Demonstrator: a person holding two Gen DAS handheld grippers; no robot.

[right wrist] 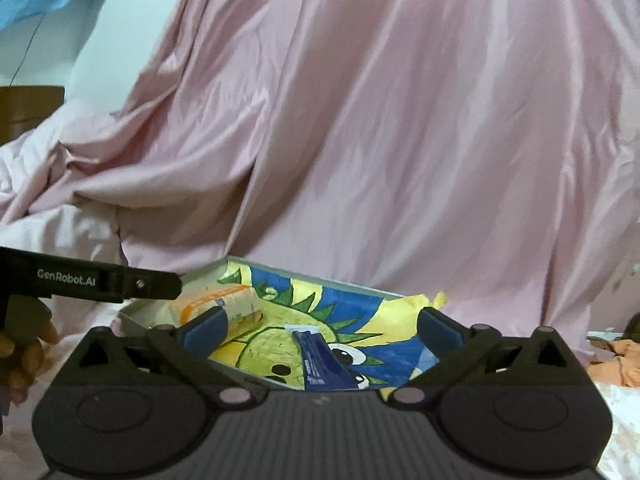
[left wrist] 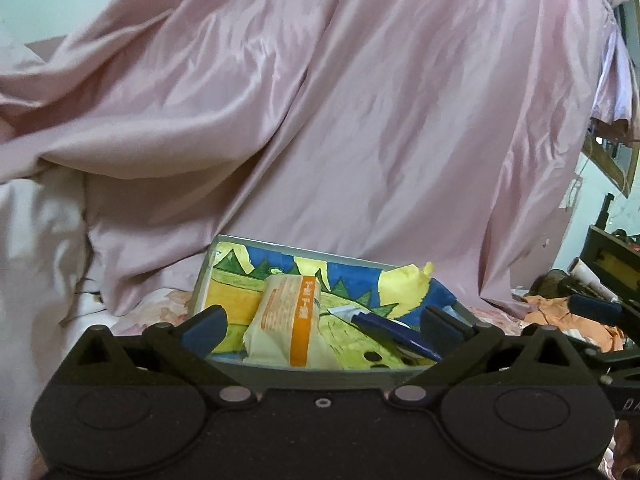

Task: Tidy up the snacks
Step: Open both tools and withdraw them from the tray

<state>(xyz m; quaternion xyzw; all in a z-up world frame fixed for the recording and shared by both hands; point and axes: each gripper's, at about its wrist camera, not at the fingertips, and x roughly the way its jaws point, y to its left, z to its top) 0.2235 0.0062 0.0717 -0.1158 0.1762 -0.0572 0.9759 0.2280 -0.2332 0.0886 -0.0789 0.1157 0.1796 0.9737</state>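
Both claws are standing wide apart, nothing between the pads. The left claw (left wrist: 324, 322) is hovering just in front of a shallow grey tray (left wrist: 304, 376) — the tray is lined with a painted sheet (left wrist: 360, 280) in yellow, blue and green. The right claw (right wrist: 320, 330) is hanging over the near edge of the same tray (right wrist: 132, 318), jaws spread, gripping nothing.

Two snacks are lying inside the tray. A cream packet with an orange band (left wrist: 286, 324) is resting on the left part of the lining, tilted, long side running away from the camera. A dark blue sachet (left wrist: 394, 334) is lying to its right, near but not touching as far as the view shows. From the right wrist view the cream packet (right wrist: 218, 304) is sitting at the tray's far left corner and the blue sachet (right wrist: 320, 364) is lying mid-tray, pointing toward the camera.

The tray is sitting on a bed with pale floral bedding (left wrist: 152, 308); a pink satin sheet (left wrist: 340, 120) is draping behind it. In the right wrist view the left claw's black body (right wrist: 100, 278) is showing at the left edge — fingers of a hand (right wrist: 24, 356) are curling below it. Orange cloth (right wrist: 616, 360) is lying at the right.
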